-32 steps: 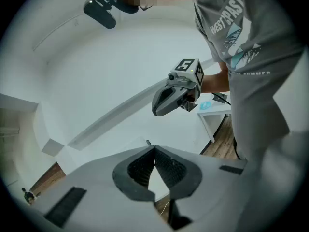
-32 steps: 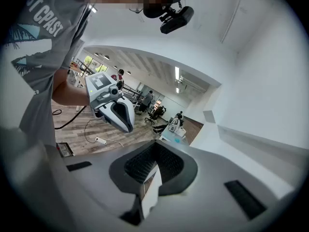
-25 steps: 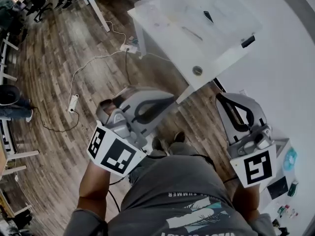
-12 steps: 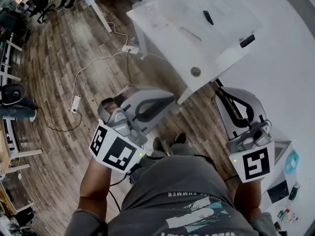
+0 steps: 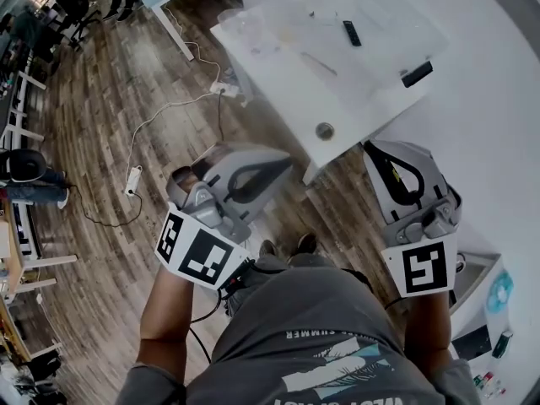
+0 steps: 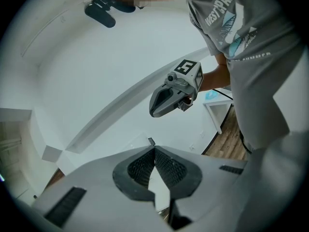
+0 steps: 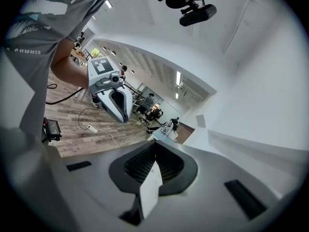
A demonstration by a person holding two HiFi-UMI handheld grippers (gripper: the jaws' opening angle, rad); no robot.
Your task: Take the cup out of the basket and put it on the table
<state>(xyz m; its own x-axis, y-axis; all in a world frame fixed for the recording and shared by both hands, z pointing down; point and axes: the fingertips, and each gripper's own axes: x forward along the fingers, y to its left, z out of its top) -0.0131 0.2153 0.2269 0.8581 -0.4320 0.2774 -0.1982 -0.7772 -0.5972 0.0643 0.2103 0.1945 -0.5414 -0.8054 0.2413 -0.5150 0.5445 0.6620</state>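
Observation:
No cup and no basket shows in any view. In the head view my left gripper (image 5: pixel 285 162) is held at waist height over the wooden floor, pointing right toward the white table (image 5: pixel 278 66). My right gripper (image 5: pixel 381 150) points up at the table's near corner. Both have their jaws shut with nothing between them. The left gripper view looks past its closed pads (image 6: pixel 166 166) at the right gripper (image 6: pixel 170 94) against a white wall. The right gripper view shows its closed pads (image 7: pixel 169 166) and the left gripper (image 7: pixel 114 99) over the floor.
On the table lie a black remote-like bar (image 5: pixel 352 32) and a black block (image 5: pixel 417 73); a round cable hole (image 5: pixel 325 131) sits near its corner. A power strip (image 5: pixel 132 180) and cable lie on the floor. A low white stand (image 5: pixel 485 298) is at the lower right.
The table has slid down and left in the head view. My right gripper has risen a little toward the table's corner. Both grippers stay shut and empty.

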